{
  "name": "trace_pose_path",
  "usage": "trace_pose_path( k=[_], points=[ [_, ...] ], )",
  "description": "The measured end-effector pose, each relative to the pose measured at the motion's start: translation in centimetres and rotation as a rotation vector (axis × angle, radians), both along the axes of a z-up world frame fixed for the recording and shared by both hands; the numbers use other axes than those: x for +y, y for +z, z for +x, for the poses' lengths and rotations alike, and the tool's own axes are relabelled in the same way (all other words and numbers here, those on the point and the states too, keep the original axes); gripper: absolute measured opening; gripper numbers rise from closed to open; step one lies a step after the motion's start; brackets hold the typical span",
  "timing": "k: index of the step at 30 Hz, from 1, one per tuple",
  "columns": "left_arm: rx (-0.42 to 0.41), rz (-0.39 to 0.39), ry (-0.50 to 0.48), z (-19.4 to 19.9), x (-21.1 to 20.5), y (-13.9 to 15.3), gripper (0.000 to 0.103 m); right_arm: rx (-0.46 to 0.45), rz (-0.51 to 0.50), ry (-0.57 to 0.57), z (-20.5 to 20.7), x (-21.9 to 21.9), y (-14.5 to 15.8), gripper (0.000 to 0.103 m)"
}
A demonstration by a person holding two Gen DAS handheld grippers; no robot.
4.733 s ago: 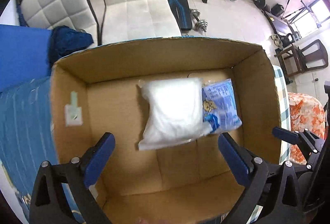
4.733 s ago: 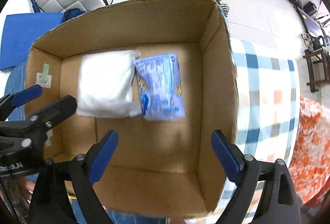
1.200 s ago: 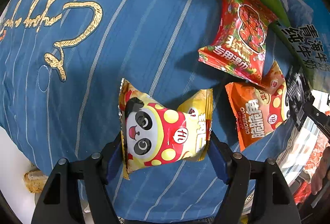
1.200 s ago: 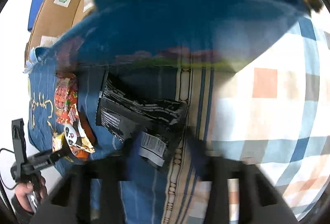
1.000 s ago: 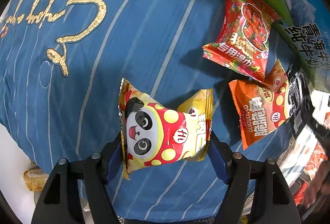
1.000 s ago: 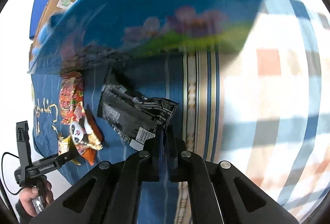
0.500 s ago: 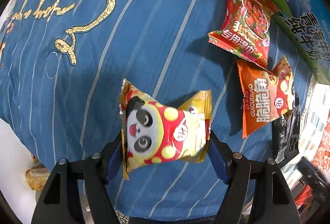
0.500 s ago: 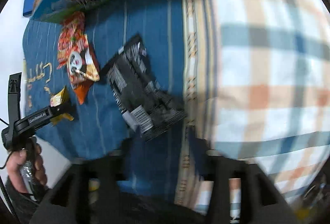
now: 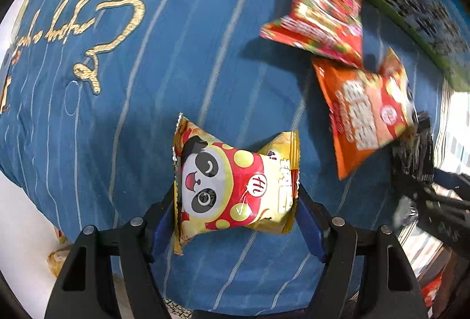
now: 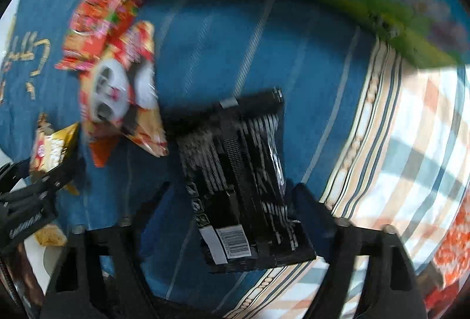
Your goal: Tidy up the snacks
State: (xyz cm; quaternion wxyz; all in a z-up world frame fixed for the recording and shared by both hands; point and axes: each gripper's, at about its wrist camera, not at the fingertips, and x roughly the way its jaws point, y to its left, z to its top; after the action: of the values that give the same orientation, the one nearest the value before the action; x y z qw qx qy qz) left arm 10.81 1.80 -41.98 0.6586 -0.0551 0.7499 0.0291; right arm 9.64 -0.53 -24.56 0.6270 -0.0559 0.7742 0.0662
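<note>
Left gripper [image 9: 236,201] clenched on panda packet [image 9: 232,186], lower centre; right gripper [image 10: 232,201] spread astride black packet [image 10: 243,181] — ungrasped; red packet [image 9: 320,16] and orange packet [image 9: 364,113], upper right, await boxing.

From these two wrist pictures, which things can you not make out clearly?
- Right wrist view: motion blur hides whether the right hand-held gripper grips the black foil snack packet.
- Same view: blur makes the print on the red snack bag unreadable.
- Left wrist view: the green-and-blue printed carton is cut off by the edge.
- Left wrist view: the yellow panda snack bag covers the left hand-held gripper pads.
</note>
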Motion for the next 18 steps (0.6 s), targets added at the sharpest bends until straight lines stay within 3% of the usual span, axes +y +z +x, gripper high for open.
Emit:
trace_pose_path(
  k=[4,10,14,18],
  points=[
    [-0.013,0.015,-0.068,-0.7,-2.6,0.1,0.071,0.056,0.008,-0.168,-1.8,-1.6,-1.1,0.057],
    [-0.029,0.039,-0.165,-1.1,-5.8,-0.3,0.071,0.075,-0.014,-0.4,-6.1,-5.6,-0.9,0.057],
    [-0.03,0.05,-0.207,-0.8,-7.3,-0.8,0.071,0.063,-0.011,-0.437,-7.8,-5.0,-1.5,0.062],
    [-0.03,0.056,-0.233,-0.3,-7.8,-0.9,0.071,0.041,-0.082,-0.409,-8.4,-2.4,-1.6,0.059]
  ],
)
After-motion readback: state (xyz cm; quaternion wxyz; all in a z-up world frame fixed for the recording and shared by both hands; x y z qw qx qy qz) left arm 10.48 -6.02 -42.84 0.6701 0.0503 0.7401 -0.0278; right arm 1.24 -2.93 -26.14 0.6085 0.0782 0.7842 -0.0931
